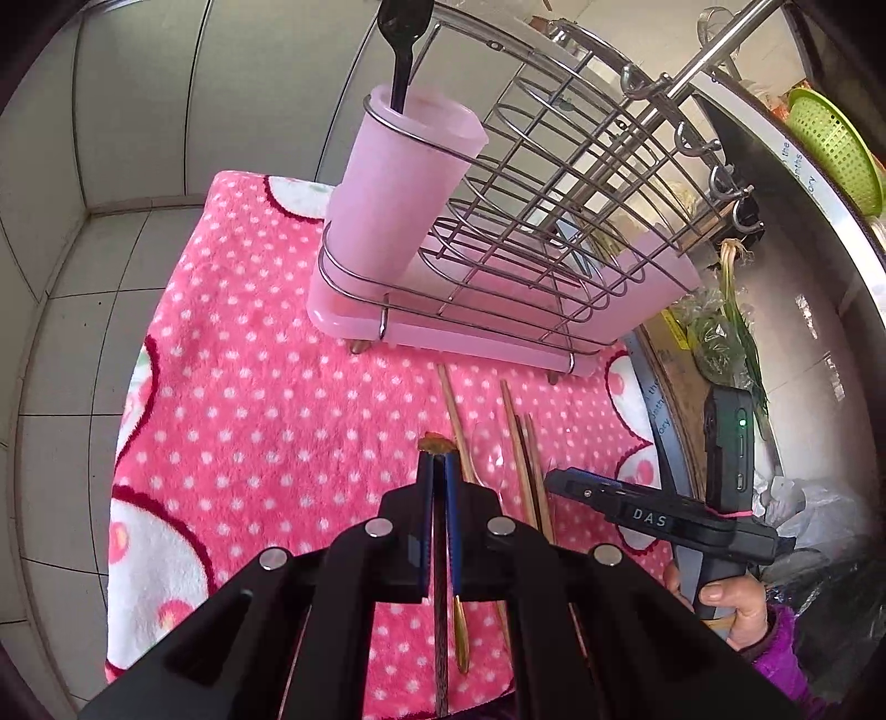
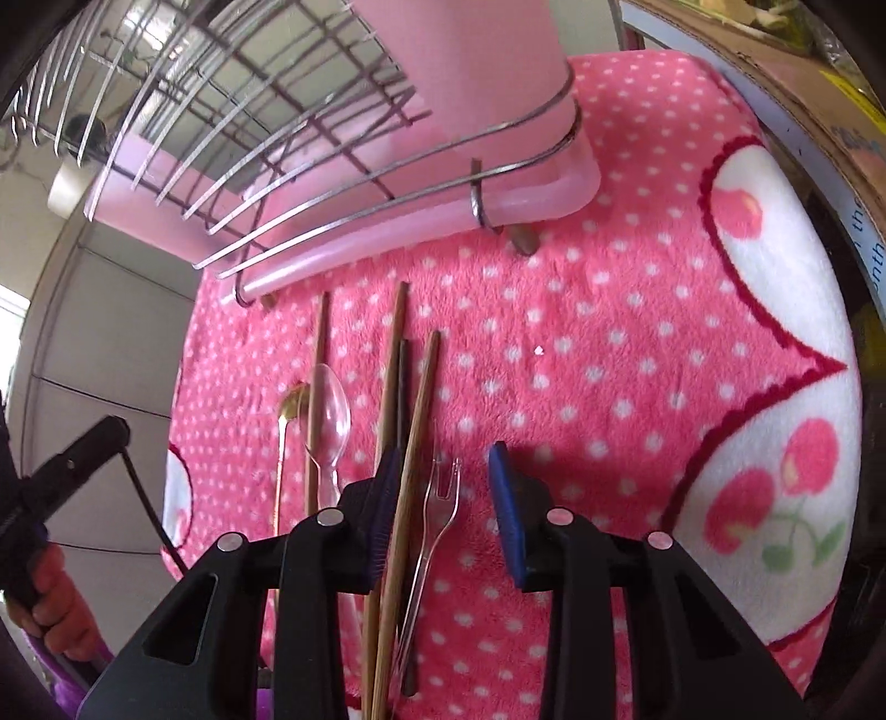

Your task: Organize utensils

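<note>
Towel (image 2: 581,354) fills both views, its edges cut off. Rack (image 1: 531,221) stands on it, cup (image 1: 398,183) hiding a black spoon's (image 1: 407,33) handle. Left gripper (image 1: 440,471) clamps a thin dark stick (image 1: 441,637). Right gripper (image 2: 443,487) gapes over chopsticks (image 2: 412,443) and a clear fork (image 2: 440,504), untouched.

Bright, even daylight in both wrist views, glare glinting off the curved chrome wire dish rack (image 1: 554,183) and a blown-out window strip at the right view's left edge, soft shadows on the fluffy pink polka-dot towel (image 2: 581,360), heavy fisheye bending with dark vignetted corners, near black gripper bodies slightly soft.
</note>
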